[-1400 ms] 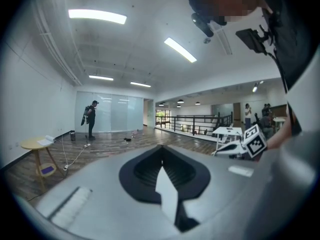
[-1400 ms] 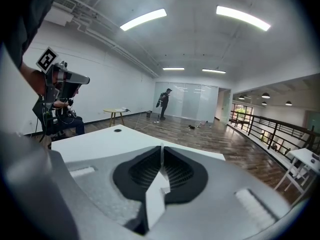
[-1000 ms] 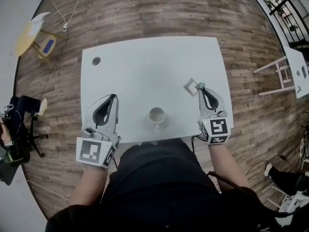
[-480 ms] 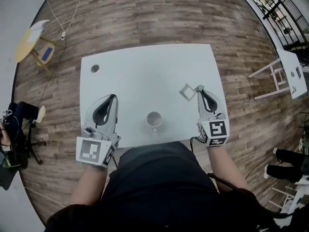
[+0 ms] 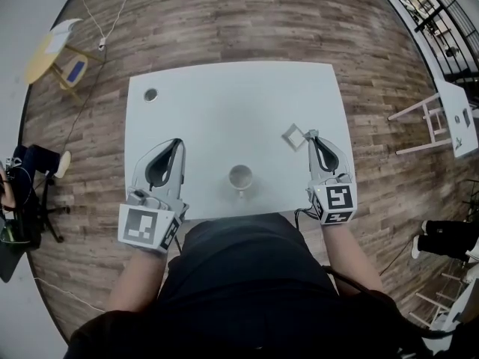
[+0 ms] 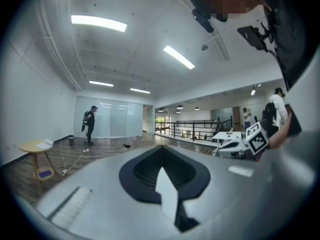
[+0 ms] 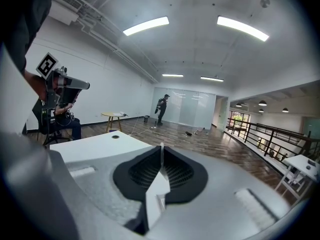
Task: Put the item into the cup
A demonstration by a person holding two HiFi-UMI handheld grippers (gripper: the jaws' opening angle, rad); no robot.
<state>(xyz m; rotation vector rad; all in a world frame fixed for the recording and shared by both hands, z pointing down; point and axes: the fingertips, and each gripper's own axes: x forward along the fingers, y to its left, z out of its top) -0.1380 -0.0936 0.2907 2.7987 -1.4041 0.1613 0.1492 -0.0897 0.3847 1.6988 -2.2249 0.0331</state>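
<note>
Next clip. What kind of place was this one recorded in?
Probably a large, mostly bare indoor hall or studio rather than a home. A wide plank floor surrounds the white table, long strip lights run across a high ceiling, and a black railing lines one side.

White table [image 5: 224, 111] on a wood floor

A cup [image 5: 240, 177] stands mid-table by the near edge; a flat square item [image 5: 293, 134] lies toward the right edge; a round dark spot [image 5: 150, 94] marks the far-left corner.
</note>
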